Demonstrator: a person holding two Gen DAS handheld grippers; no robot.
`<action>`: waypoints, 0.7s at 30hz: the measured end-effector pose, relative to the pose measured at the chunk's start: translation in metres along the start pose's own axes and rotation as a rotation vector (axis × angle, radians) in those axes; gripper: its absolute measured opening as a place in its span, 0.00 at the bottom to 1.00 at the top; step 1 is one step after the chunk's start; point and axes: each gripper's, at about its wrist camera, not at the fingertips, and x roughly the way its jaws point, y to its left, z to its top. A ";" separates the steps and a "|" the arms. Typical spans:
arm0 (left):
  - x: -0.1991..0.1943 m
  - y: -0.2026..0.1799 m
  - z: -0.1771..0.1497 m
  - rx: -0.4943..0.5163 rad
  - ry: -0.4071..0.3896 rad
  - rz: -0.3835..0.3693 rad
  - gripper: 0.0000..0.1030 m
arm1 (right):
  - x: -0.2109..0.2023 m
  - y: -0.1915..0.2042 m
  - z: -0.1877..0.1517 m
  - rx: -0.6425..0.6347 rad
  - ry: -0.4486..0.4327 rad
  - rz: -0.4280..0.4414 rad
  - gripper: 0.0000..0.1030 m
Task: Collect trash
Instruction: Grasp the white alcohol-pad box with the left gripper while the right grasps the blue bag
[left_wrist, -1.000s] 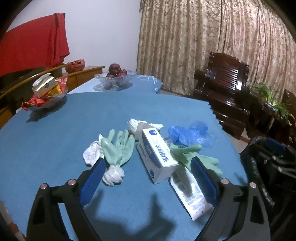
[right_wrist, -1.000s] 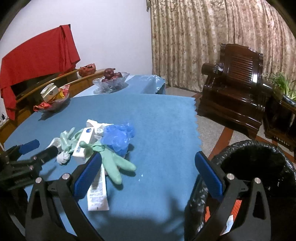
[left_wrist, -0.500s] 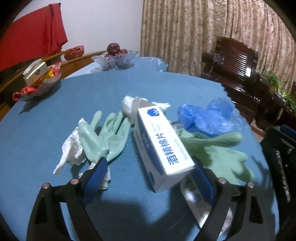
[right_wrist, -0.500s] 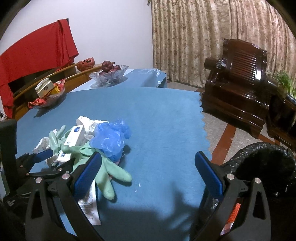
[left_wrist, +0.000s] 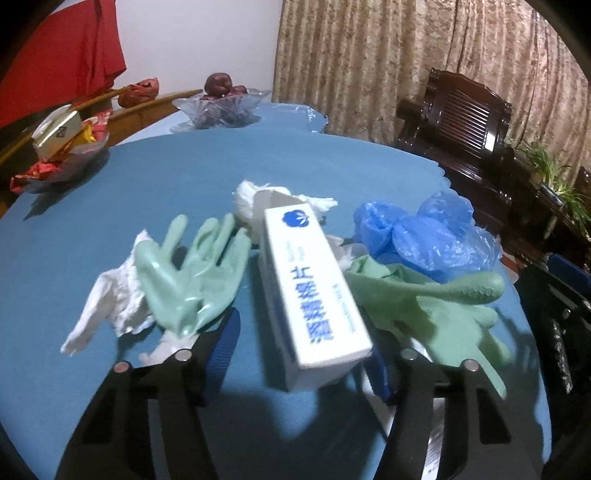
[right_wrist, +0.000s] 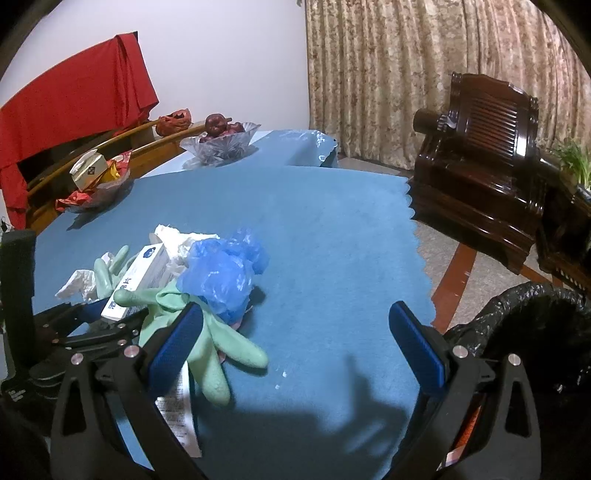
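Note:
A white box with blue print (left_wrist: 314, 291) lies among the trash on the blue tablecloth (left_wrist: 166, 177). It sits between the jaws of my left gripper (left_wrist: 301, 354), which are closing. The right pad is at the box's side and a small gap remains at the left pad. A green rubber glove (left_wrist: 188, 280) lies left of the box and another glove (left_wrist: 436, 306) right of it. Crumpled blue plastic (left_wrist: 424, 232) and white tissues (left_wrist: 107, 314) lie around them. My right gripper (right_wrist: 295, 343) hangs open and empty over the cloth, right of the pile, with the box (right_wrist: 140, 280) to its left.
A bin lined with a black bag (right_wrist: 535, 332) stands off the table's right edge. A glass fruit bowl (left_wrist: 221, 107) and a snack dish (left_wrist: 62, 147) sit at the far side. A dark wooden armchair (right_wrist: 480, 184) stands beyond. A flat printed packet (right_wrist: 173, 410) lies under the right-hand glove.
My left gripper has come forward and down onto the pile, and its jaws have narrowed around the white box. The right gripper has dipped slightly toward the table and stayed open.

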 end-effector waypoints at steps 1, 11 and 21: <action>0.001 -0.002 0.001 0.003 -0.002 0.001 0.59 | 0.000 0.000 0.000 -0.001 0.000 -0.001 0.95; 0.000 0.002 0.007 -0.031 0.004 -0.016 0.29 | 0.004 0.002 0.010 -0.004 -0.007 0.009 0.95; -0.026 0.013 0.017 -0.046 -0.065 -0.019 0.29 | 0.031 0.016 0.021 -0.003 0.012 -0.002 0.94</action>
